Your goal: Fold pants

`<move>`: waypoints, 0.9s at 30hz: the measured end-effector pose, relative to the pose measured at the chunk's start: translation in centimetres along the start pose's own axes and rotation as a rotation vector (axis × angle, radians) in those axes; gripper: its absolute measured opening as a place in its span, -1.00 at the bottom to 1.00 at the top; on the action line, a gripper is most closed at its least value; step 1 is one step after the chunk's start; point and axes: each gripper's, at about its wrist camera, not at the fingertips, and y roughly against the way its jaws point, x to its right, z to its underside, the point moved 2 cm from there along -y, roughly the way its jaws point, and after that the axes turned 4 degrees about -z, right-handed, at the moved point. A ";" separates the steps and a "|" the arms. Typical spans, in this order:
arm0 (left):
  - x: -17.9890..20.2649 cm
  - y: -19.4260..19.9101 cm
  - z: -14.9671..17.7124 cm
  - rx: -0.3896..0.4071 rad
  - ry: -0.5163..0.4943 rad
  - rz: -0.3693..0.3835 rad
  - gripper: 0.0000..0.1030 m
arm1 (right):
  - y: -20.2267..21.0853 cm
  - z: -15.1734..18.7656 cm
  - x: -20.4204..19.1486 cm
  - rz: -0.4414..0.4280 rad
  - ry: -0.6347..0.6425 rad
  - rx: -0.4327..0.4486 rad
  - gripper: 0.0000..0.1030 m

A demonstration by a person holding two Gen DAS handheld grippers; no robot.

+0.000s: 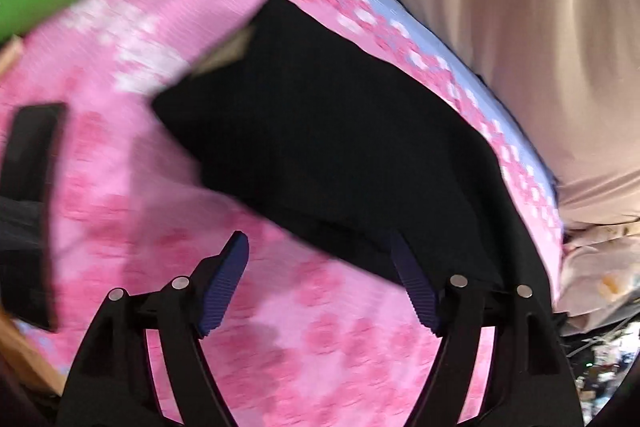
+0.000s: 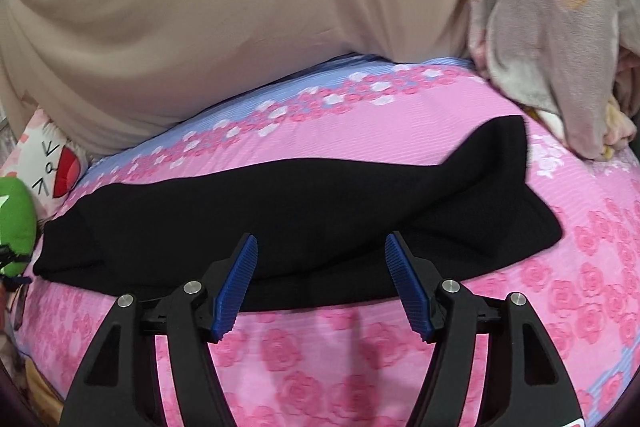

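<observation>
Lying flat on the pink rose-print bedsheet (image 2: 360, 359), the black pants (image 2: 280, 211) sat folded over, just past both grippers' tips. Right gripper (image 2: 320, 267) angled down with jaws spread, nothing pinched; left gripper (image 1: 320, 263) was spread wide too, view pretty blurry. Farther back were a beige cloth (image 2: 200, 7), a floral blanket (image 2: 540, 27) and a green plush (image 2: 16, 223).

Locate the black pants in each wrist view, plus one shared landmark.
Left wrist: black pants fill the centre, a folded slab running diagonally from upper left to lower right, blurred.
Right wrist: black pants lie as a wide band across the middle, right end humped up.
Shared landmark: the pink floral sheet beneath, blue-striped along its far edge.
</observation>
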 end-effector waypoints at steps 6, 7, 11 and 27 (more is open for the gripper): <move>0.9 -2.6 -3.1 -0.002 0.041 0.014 -0.85 | -0.2 1.2 -2.8 -0.034 0.041 -0.007 0.28; 1.0 -2.6 -3.6 -0.003 0.032 0.013 -0.85 | -0.2 1.3 -3.0 -0.038 0.041 -0.007 0.28; 0.4 1.1 -4.6 0.056 -0.017 -0.040 -0.89 | -0.3 1.2 -3.1 -0.029 0.029 -0.004 0.29; 2.4 4.8 -0.3 0.275 -0.147 -0.389 0.42 | 3.5 0.7 9.0 0.128 -0.277 0.051 0.50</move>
